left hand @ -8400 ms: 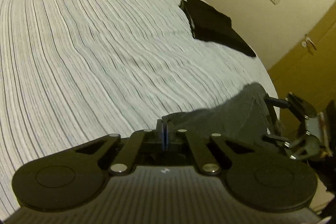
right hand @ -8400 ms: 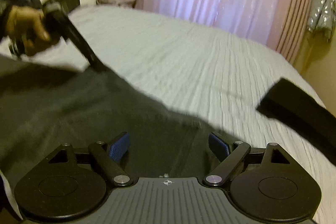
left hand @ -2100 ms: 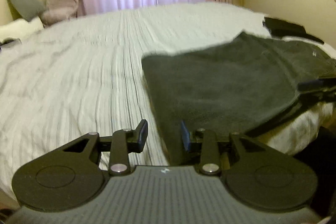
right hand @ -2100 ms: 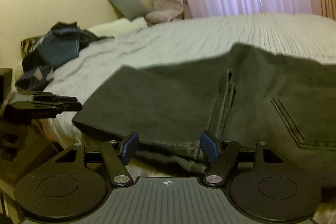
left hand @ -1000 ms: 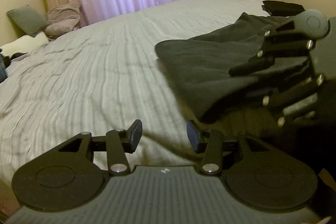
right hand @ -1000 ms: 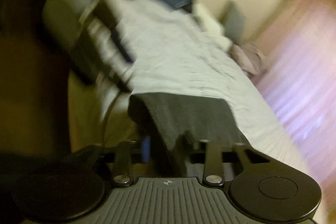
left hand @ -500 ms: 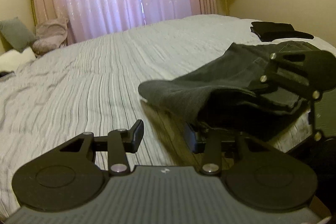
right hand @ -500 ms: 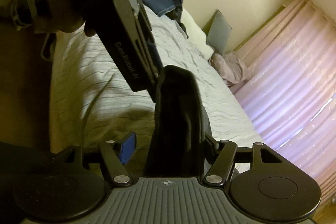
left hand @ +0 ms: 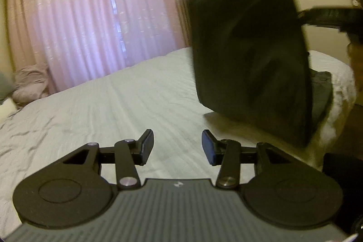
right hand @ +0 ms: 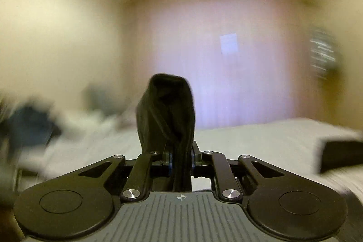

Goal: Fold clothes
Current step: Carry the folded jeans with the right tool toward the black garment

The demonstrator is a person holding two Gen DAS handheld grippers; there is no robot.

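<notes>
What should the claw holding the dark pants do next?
Probably carry them across and lay them down. The right gripper is shut on the folded dark pants, which hang lifted above the bed, while the left gripper is open and holds nothing.

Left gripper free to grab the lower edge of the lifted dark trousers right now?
Probably yes. The left gripper is open and holds nothing, and the trousers hang from the right gripper above the bed, with nothing visible between.

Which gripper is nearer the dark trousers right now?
Right. The right gripper is clamped on the dark trousers, holding them above the bed; the left gripper is open, apart below them.
</notes>
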